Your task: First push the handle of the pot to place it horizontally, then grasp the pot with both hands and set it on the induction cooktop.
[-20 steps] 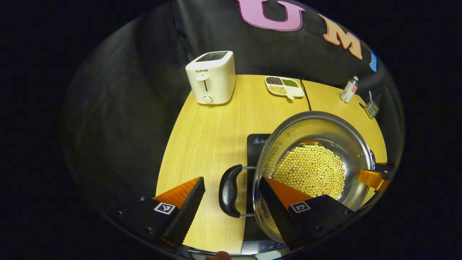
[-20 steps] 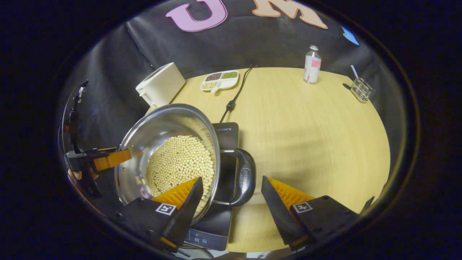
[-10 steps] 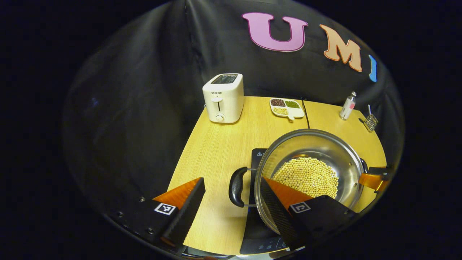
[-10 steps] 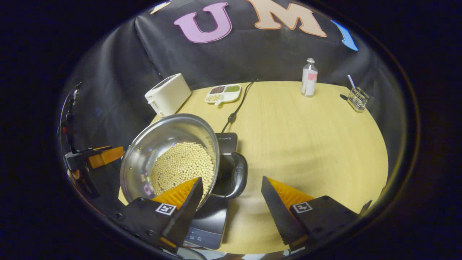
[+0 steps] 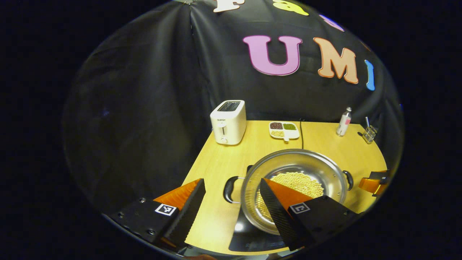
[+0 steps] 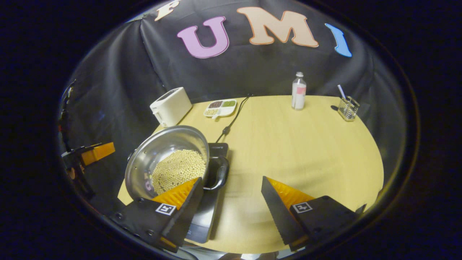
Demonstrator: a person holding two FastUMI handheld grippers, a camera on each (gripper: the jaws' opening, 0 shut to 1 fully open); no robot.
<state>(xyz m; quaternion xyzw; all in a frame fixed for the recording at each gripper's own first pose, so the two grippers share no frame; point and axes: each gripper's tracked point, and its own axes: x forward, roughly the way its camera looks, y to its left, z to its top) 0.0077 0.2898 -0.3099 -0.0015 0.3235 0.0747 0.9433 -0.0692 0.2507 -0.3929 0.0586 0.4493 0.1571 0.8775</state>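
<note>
With the pot point(image 5: 294, 180) sitting on the induction cooktop point(image 6: 207, 213), both hand-held grippers point(image 5: 231, 202) point(image 6: 231, 202) are hanging apart, empty, at 6 o'clock; task looking done.

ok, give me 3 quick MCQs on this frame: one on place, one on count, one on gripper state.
1. Where does the pot sit?
A. on the induction cooktop
B. beside the bottle
C. on the toaster

2. How many compartments of the divided dish hold beans or grains?
A. one
B. three
C. five

3. How do the jaws of the right hand-held gripper stand?
A. shut on the pot handle
B. shut on the cable
C. open, holding nothing

Key: 1 A, the pot rests on the black cooktop near the table's front edge. 2 B, dark, green and pale fills show in the left gripper view. 3 C, its fingers stand wide apart, with bare table between them.
</note>
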